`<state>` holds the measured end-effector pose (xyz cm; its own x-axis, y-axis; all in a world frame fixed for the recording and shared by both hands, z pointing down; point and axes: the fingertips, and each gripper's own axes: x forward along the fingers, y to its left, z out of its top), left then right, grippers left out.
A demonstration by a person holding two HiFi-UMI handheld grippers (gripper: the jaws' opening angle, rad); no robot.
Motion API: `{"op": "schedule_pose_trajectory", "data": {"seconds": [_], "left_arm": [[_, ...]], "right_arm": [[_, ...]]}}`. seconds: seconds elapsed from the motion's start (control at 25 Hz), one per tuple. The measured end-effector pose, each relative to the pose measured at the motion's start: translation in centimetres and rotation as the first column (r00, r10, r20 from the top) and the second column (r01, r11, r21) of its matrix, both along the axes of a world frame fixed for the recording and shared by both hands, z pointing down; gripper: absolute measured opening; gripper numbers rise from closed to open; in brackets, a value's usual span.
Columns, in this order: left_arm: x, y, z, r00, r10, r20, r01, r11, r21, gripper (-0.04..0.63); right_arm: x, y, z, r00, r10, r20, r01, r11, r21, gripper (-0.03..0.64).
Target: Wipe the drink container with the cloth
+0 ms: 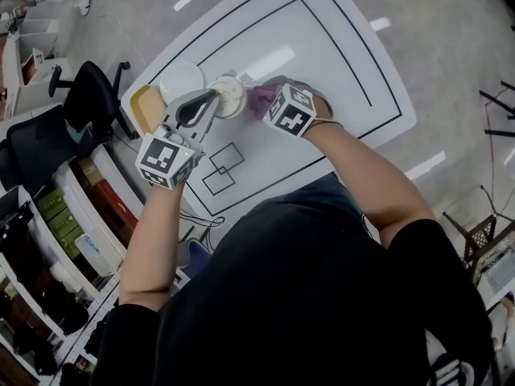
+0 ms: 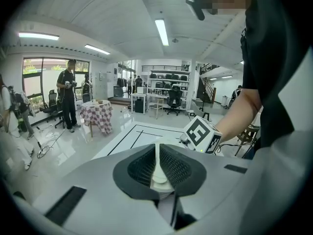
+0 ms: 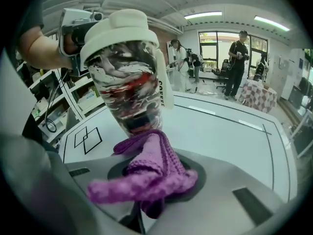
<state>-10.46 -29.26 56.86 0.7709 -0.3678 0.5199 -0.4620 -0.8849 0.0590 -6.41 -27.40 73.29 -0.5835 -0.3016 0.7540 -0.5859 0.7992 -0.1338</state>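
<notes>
Two claws working: left claw (image 2: 159,168) clamping shut on thin white part of drink container (image 3: 128,72) over desk (image 1: 322,71); right claw (image 3: 154,182) gripping purple cloth (image 3: 146,165), pressing it against container's lower side.

A glossy grey floor (image 1: 451,47) is seen, lit by ceiling strip lights (image 2: 161,31). Large windows (image 2: 41,77) are set in one wall; a black office chair (image 1: 88,95) and storage shelves (image 1: 76,190) are placed beside the worktop (image 1: 346,63).
</notes>
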Motion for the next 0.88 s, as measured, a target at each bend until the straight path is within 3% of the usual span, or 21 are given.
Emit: {"op": "schedule_pose_trajectory", "data": {"seconds": [0.4,0.64,0.88], "left_arm": [[-0.1,-0.2,-0.1,1.000,-0.012,0.011,0.012,1.000,-0.011,0.044],[-0.2,-0.2,-0.5,1.000,-0.018,0.004,0.018,1.000,-0.011,0.044],[-0.1,-0.6,-0.7,1.000,-0.025,-0.008,0.025,1.000,0.001,0.043]], "right_arm": [[1.9,0.2,-1.9,0.996,-0.076,0.042,0.077,0.997,-0.027,0.075],[4.0,-1.2,-7.5,0.983,-0.176,0.056,0.174,0.984,0.043,0.075],[1.8,-3.8,-11.9,0.948,-0.298,0.115,0.282,0.950,0.134,0.075]]}}
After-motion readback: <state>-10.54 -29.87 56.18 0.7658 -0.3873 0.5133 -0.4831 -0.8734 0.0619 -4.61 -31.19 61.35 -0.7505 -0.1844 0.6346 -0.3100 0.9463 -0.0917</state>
